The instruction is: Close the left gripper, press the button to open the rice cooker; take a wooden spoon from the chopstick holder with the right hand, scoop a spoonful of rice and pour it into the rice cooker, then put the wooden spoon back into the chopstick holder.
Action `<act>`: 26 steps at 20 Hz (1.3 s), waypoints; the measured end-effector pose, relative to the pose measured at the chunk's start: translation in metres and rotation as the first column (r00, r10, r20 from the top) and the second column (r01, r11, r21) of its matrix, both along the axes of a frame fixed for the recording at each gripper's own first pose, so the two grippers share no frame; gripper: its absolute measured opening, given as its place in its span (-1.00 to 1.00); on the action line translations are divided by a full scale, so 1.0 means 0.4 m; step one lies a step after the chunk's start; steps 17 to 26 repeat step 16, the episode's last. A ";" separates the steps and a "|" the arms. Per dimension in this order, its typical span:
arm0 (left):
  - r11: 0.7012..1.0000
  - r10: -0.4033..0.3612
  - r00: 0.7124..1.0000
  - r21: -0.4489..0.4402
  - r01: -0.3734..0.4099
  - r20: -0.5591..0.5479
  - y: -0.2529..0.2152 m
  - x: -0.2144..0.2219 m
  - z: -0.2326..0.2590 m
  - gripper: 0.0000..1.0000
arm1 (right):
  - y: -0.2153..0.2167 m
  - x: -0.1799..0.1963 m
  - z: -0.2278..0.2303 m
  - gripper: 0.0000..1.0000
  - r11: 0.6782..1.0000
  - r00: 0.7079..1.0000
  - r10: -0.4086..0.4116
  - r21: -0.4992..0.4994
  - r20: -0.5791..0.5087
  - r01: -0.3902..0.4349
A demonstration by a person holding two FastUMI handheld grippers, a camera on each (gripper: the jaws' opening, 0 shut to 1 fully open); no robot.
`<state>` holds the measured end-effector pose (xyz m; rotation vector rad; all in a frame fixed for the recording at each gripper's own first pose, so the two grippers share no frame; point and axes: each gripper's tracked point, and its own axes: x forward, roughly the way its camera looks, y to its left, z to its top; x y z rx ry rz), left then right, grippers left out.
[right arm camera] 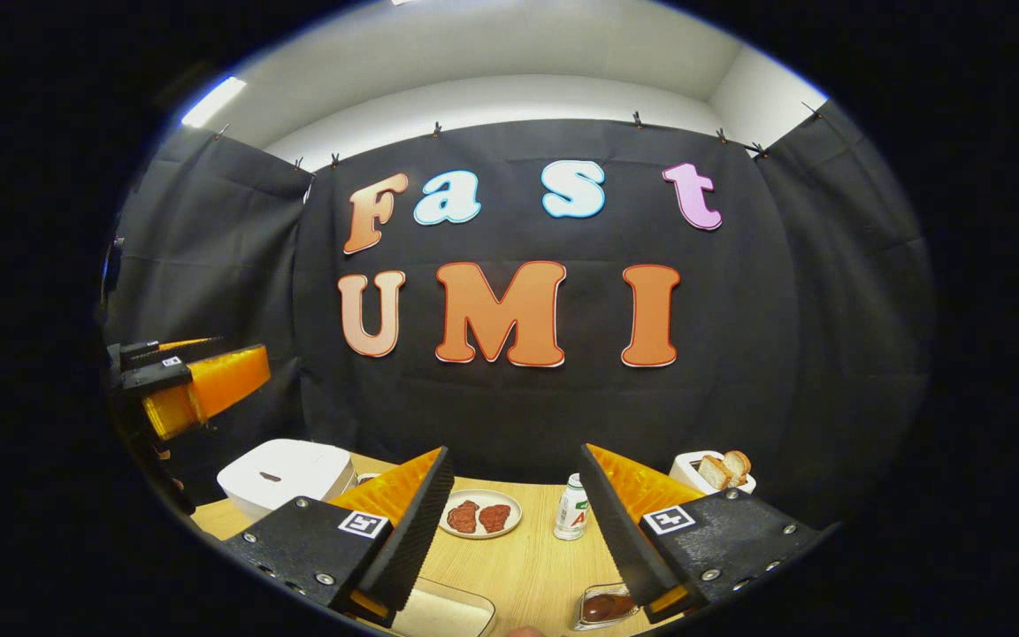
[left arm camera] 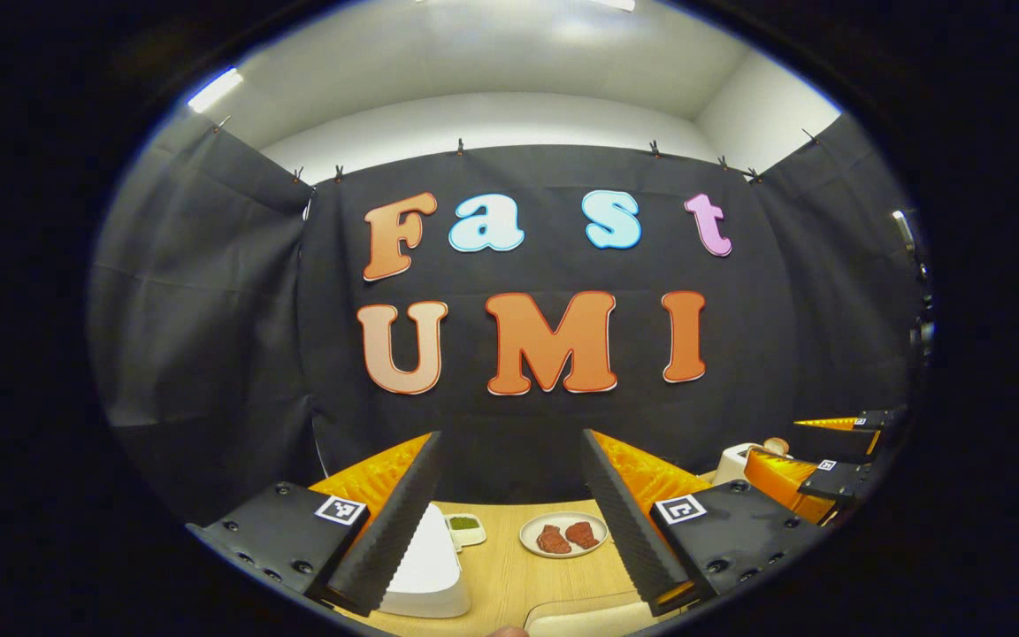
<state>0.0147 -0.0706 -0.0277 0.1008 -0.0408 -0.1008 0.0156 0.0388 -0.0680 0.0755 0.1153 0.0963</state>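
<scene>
White rice cooker (right arm camera: 284, 473) lid down; both grippers, left (left arm camera: 509, 522) and right (right arm camera: 514, 522), gape—left should close fully before pressing squarely.

The left gripper's near finger (left arm camera: 394, 522) hides part of the white rice cooker (left arm camera: 428, 566); a pale tray (right arm camera: 448, 612) and a small sauce tub (right arm camera: 605, 608) run off the bottom edge.

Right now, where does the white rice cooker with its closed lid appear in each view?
Left gripper view: the white rice cooker sits bottom left, partly behind the left finger.
Right gripper view: lower left, lid closed.
Shared landmark: the round plate with two reddish pieces.
</scene>
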 end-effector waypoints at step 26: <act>1.000 0.016 1.000 -0.002 -0.016 -0.009 -0.012 -0.004 -0.035 1.00 | 0.008 -0.014 -0.018 0.80 0.999 1.000 -0.017 -0.034 0.021 0.017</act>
